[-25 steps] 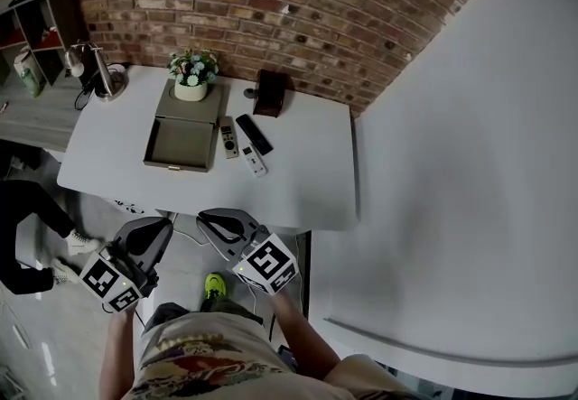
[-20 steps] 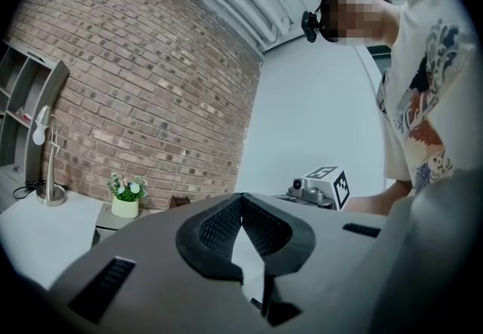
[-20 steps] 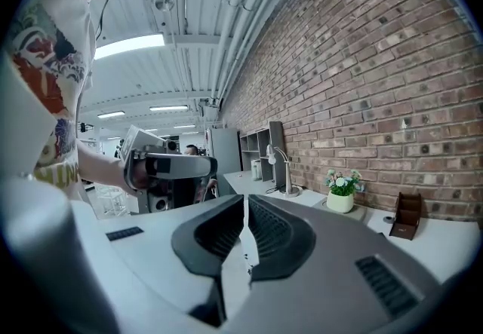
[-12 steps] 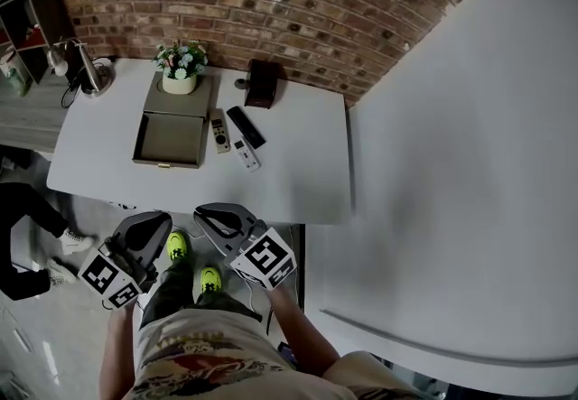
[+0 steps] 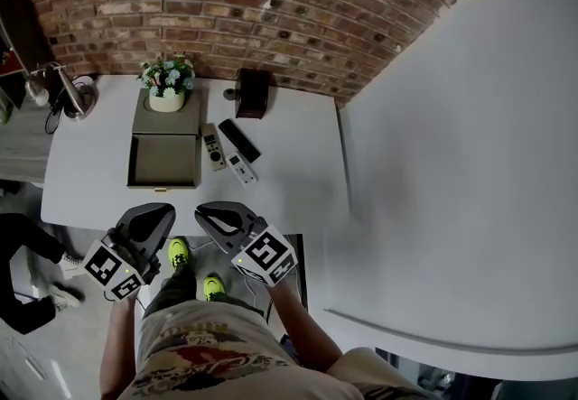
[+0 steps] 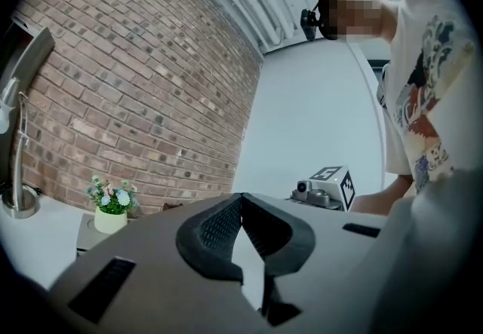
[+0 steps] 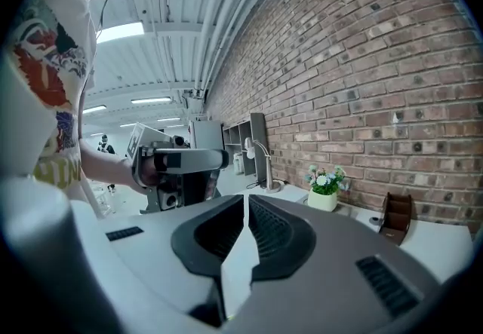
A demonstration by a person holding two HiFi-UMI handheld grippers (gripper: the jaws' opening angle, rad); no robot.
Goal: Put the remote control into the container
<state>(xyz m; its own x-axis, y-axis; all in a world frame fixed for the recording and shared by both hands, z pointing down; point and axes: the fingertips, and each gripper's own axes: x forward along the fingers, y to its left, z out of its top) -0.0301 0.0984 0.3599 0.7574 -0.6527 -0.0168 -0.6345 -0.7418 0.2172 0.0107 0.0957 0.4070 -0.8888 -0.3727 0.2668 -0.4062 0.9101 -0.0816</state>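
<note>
The left hand-held gripper (image 5: pixel 155 213) and the right hand-held gripper (image 5: pixel 217 211) are held closed and empty before the white tabletop (image 5: pixel 298 172). Three remote controls (image 5: pixel 239 140) are laid just right of the open container (image 5: pixel 163 182). A brick wall (image 5: pixel 271 10) is seen behind the tabletop.

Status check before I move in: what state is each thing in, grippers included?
Olive rectangular box container: open, empty.
Grey remote control: lying on white table, outside container.
Black remote control: lying on table, outside container.
Small white remote control: lying on table, outside container.
Left gripper: shut, empty.
Right gripper: shut, empty.
</note>
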